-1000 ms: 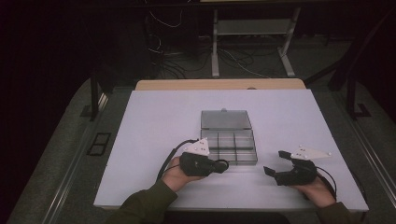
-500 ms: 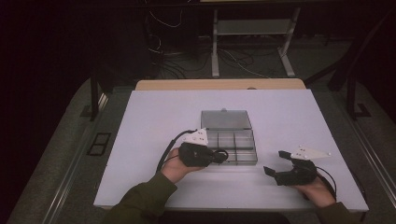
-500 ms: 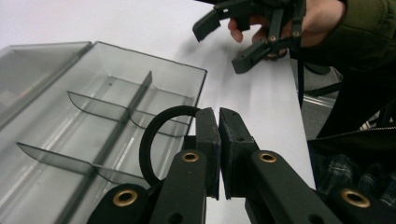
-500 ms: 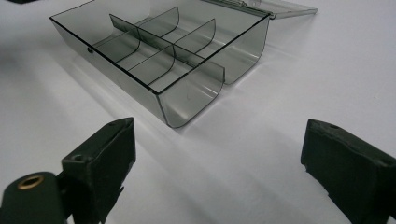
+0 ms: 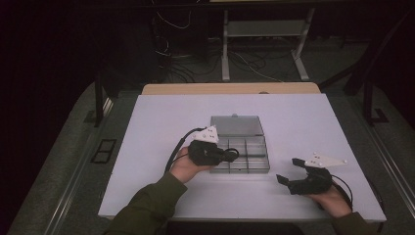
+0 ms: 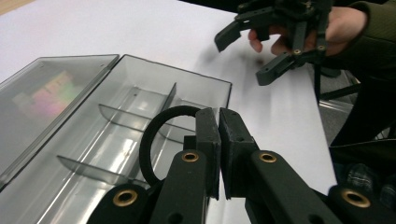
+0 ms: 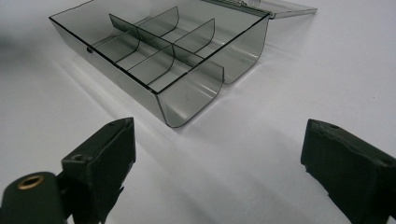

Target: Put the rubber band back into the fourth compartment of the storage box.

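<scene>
The fingers [image 6: 208,140] of the left gripper [image 6: 218,140] are seen pressed together on a black loop [image 6: 154,135], apparently a hair tie or rubber ring (which of the two cannot be told), in the lower centre of the left gripper view. The loop is held above the near compartments of the clear divided box [image 5: 242,154], whose lid [image 5: 236,125] lies open flat toward the top of the high view. The right gripper [image 5: 294,172], at the lower right of that view, is held with its jaws spread wide and empty, well apart from the box. The step in hand is judged to be placing the loop into a compartment; next, it should be lowered between the dividers [image 7: 154,44] and released.
</scene>
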{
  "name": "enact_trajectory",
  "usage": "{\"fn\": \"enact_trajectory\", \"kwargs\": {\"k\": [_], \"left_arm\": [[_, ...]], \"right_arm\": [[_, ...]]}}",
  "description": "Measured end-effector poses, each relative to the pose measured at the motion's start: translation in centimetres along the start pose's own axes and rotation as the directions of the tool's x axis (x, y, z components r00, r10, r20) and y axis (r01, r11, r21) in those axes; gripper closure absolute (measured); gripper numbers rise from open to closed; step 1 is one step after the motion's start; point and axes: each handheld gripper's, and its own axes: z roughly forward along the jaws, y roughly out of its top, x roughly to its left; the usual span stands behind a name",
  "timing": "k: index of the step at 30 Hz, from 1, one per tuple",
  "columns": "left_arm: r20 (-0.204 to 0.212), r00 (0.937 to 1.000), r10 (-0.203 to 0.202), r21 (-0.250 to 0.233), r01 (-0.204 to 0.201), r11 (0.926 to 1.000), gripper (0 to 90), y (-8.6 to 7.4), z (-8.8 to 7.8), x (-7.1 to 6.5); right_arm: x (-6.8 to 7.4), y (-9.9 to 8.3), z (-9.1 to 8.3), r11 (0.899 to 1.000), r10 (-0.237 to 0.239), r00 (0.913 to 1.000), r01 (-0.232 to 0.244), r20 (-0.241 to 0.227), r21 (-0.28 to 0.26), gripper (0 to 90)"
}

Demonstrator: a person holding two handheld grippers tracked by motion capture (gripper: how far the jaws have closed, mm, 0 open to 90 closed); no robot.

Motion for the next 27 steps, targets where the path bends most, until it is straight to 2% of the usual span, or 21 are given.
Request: {"fn": "enact_trajectory", "kwargs": {"k": [9, 14, 27], "left_arm": [[-0.033, 0.9993, -0.021, 0.003, 0.021, 0.9998, 85.6, -0.6, -0.2, 1.0], [-0.042, 0.9978, -0.05, 0.019, 0.051, 0.9985, 85.7, -1.1, -0.3, 1.7], [-0.035, 0.9951, -0.092, 0.08, 0.095, 0.9923, 85.5, -2.2, 0.3, 2.7]], "right_arm": [[0.1, 0.0, 0.0, 1.0, -0.002, 1.0, 0.002, 0.0, 0.003, 9.9], [0.1, 0.0, 0.1, 1.0, -0.006, 1.0, 0.006, -0.002, 0.007, 9.9], [0.1, 0.0, 0.1, 1.0, -0.005, 1.0, 0.005, -0.003, 0.007, 10.0]]}}
